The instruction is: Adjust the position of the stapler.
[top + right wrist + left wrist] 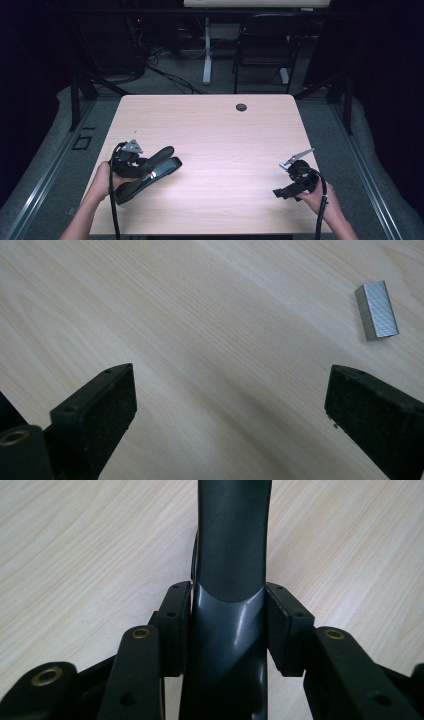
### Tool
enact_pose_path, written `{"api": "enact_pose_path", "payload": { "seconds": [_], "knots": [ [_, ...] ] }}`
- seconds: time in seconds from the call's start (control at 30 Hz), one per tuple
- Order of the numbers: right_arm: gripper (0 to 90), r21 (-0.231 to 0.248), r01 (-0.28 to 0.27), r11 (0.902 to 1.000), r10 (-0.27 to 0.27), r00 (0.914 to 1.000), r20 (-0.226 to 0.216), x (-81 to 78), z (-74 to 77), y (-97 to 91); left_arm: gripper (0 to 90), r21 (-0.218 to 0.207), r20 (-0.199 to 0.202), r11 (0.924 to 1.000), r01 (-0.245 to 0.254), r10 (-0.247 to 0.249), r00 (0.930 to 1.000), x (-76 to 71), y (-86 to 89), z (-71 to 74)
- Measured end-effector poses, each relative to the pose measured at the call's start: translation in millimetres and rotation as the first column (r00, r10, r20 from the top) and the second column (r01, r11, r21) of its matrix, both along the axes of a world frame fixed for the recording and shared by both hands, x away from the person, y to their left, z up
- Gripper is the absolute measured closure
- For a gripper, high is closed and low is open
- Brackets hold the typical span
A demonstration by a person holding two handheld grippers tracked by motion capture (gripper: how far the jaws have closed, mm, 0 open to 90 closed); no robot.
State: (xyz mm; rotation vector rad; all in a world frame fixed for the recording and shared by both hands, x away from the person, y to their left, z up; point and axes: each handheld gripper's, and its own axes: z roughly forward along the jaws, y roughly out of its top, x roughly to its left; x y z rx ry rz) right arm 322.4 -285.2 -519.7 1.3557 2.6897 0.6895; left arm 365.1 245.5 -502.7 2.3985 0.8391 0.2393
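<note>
Left gripper clamps both pads on the dark stapler, which runs straight out ahead of it on the wooden table. Right gripper hovers spread wide, holding nothing; its own view catches a silver block of staples ahead, off to the right.

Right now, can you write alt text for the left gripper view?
The left gripper grips a dark grey stapler between its two black pads, seen from close behind. Pale wooden table lies under it.
</note>
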Motion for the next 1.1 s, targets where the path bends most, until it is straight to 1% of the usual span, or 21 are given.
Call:
{"api": "enact_pose_path", "payload": {
  "seconds": [0.07, 0.1, 0.13, 0.17, 0.2, 0.23, 0.27, 0.33, 0.37, 0.4, 0.5, 0.53, 0.63, 0.67, 0.77, 0.8, 0.83, 0.87, 1.0, 1.07, 1.1],
  "knots": [
    [6.0, 0.004, 0.006, 1.0000, -0.006, 1.0000, -0.007, -0.3, 0.5, 0.0, 58.1, -0.001, 0.000, 1.0000, 0.009, -0.009, 1.0000, -0.1, -1.0, -0.2],
    [6.0, 0.008, 0.007, 0.9999, -0.007, 1.0000, -0.002, -0.3, -0.2, 0.0, 58.1, -0.002, 0.001, 0.9999, 0.015, -0.015, 0.9999, -0.4, -1.7, -0.2],
    [6.0, 0.009, 0.003, 1.0000, -0.003, 0.9999, -0.012, 0.0, -0.6, -0.1, 58.1, -0.002, 0.000, 0.9997, 0.025, -0.025, 0.9997, -0.3, -2.5, -0.2],
    [6.0, -0.008, -0.006, 1.0000, 0.006, 0.9996, -0.026, 0.3, -0.8, -0.7, 58.2, -0.002, -0.002, 0.9993, 0.038, -0.038, 0.9993, 1.1, -3.1, -0.2],
    [6.0, -0.008, -0.006, 1.0000, 0.006, 0.9996, -0.026, 0.3, -0.8, -0.7, 58.2, -0.012, -0.011, 0.9989, 0.045, -0.045, 0.9989, 2.4, -3.3, -0.4],
    [5.9, 0.008, -0.002, 1.0000, 0.002, 0.9996, -0.029, 0.1, -1.1, -0.7, 58.3, -0.015, -0.010, 0.9983, 0.057, -0.057, 0.9983, 3.8, -3.8, -0.6],
    [5.9, -0.006, -0.002, 1.0000, 0.002, 0.9997, -0.025, 0.2, -0.2, -1.5, 58.3, -0.019, -0.010, 0.9979, 0.063, -0.063, 0.9980, 4.2, -4.4, -0.7],
    [5.9, -0.013, -0.009, 0.9999, 0.009, 0.9998, -0.016, 0.5, 0.7, -2.1, 58.4, -0.020, -0.008, 0.9976, 0.066, -0.066, 0.9978, 3.9, -6.0, -1.0],
    [6.0, 0.003, 0.000, 1.0000, 0.001, 0.9999, -0.016, -0.4, 1.0, -0.7, 58.4, -0.018, -0.006, 0.9971, 0.074, -0.074, 0.9972, 4.0, -6.7, -0.8],
    [6.0, 0.003, 0.000, 1.0000, 0.001, 0.9999, -0.016, -0.4, 1.0, -0.7, 58.4, -0.019, -0.005, 0.9967, 0.079, -0.079, 0.9969, 4.0, -7.4, -0.9],
    [6.0, -0.010, -0.010, 0.9999, 0.010, 0.9998, -0.016, -0.3, 1.3, -0.2, 58.4, -0.019, -0.008, 0.9945, 0.103, -0.103, 0.9946, 4.7, -9.8, -0.6],
    [6.0, -0.002, -0.008, 1.0000, 0.008, 0.9999, -0.008, -0.8, 0.6, 0.4, 58.4, -0.022, -0.009, 0.9938, 0.109, -0.109, 0.9940, 5.1, -10.6, -0.9],
    [6.1, -0.017, -0.017, 0.9997, 0.016, 0.9998, -0.009, -2.1, 1.4, 1.6, 58.4, -0.022, -0.004, 0.9925, 0.120, -0.120, 0.9927, 5.6, -13.1, -1.0],
    [6.2, -0.019, -0.009, 0.9998, 0.009, 1.0000, -0.003, -3.0, 1.4, 2.1, 58.4, -0.022, -0.004, 0.9921, 0.124, -0.124, 0.9923, 5.6, -14.0, -1.0],
    [6.3, -0.025, -0.015, 0.9996, 0.014, 0.9999, -0.004, -3.1, 2.6, 0.6, 58.4, -0.020, -0.004, 0.9903, 0.137, -0.138, 0.9905, 5.6, -17.6, -0.8],
    [6.3, -0.038, -0.013, 0.9992, 0.013, 0.9999, 0.000, -3.0, 2.7, 0.0, 58.4, -0.017, -0.004, 0.9893, 0.145, -0.145, 0.9894, 6.2, -18.8, -0.7],
    [6.3, -0.037, -0.013, 0.9992, 0.013, 0.9999, 0.003, -2.9, 2.3, -0.4, 58.4, -0.019, -0.006, 0.9889, 0.147, -0.147, 0.9891, 6.4, -20.1, -0.8],
    [6.4, -0.025, -0.005, 0.9997, 0.005, 1.0000, 0.004, -3.2, 1.4, 0.4, 58.4, -0.019, -0.005, 0.9882, 0.152, -0.152, 0.9883, 6.7, -21.2, -0.8],
    [6.8, -0.021, -0.009, 0.9997, 0.009, 0.9999, -0.006, -3.6, 1.4, 1.6, 58.4, -0.018, -0.004, 0.9861, 0.165, -0.165, 0.9862, 7.9, -24.8, -0.7],
    [6.8, -0.036, -0.014, 0.9992, 0.014, 0.9999, -0.005, -3.4, 1.5, 1.5, 58.4, -0.017, -0.005, 0.9852, 0.170, -0.171, 0.9853, 8.3, -26.0, -0.7],
    [6.8, -0.036, -0.015, 0.9993, 0.014, 0.9999, -0.006, -3.3, 1.3, 1.6, 58.4, -0.017, -0.005, 0.9848, 0.173, -0.173, 0.9849, 8.5, -26.6, -0.6]
  ]
}}
